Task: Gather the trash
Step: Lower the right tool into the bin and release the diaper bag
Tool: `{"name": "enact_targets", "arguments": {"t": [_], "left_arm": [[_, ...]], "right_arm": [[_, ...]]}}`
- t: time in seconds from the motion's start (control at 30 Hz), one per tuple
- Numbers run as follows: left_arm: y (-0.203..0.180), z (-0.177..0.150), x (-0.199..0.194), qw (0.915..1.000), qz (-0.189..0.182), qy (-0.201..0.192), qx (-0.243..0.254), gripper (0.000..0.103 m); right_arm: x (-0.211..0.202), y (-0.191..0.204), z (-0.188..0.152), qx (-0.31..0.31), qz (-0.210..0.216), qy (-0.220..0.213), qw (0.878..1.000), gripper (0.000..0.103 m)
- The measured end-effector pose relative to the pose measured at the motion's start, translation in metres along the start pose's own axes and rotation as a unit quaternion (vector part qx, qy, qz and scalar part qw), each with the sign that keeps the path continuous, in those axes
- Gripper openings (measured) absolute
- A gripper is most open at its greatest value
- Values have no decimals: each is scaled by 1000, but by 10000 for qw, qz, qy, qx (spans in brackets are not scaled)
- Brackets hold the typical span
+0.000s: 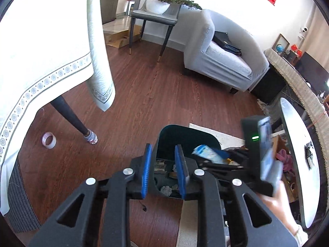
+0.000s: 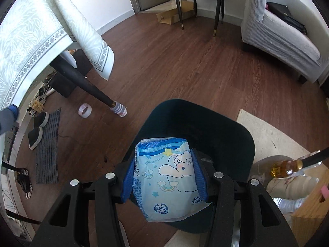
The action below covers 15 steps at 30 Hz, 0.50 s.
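Wrapper [image 2: 166, 177], pale blue, clamped in right claw [image 2: 163, 177] above dark bin [image 2: 236, 135]; lower inside rim, then release. Left claw [image 1: 163, 174] spread, empty.

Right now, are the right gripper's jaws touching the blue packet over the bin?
Touching. The right wrist view shows the right gripper with both blue jaws pressed against the sides of the blue packet, held above the dark bin.

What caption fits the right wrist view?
Right gripper holds a light-blue cartoon-printed plastic packet over the open dark bin on wood flooring.
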<state>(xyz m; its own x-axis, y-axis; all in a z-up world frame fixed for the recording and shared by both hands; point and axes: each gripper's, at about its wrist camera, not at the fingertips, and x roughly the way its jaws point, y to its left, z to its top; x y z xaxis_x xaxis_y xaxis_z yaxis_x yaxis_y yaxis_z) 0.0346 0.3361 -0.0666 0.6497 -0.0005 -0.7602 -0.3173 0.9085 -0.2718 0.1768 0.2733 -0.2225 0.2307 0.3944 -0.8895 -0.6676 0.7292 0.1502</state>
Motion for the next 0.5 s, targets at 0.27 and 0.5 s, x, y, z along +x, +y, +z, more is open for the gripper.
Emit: {"name": "enact_targets", "arguments": {"t": [0.27,0.5], "left_arm": [[-22,8,-26,9989,-294,-314,185,23],[-37,16,-58,9958,-473,-750,246,22]], "right_arm": [[37,-13,-16,186,-523,428,9975,70],[34,-6,-19,75,-585,433,9973,72]]}}
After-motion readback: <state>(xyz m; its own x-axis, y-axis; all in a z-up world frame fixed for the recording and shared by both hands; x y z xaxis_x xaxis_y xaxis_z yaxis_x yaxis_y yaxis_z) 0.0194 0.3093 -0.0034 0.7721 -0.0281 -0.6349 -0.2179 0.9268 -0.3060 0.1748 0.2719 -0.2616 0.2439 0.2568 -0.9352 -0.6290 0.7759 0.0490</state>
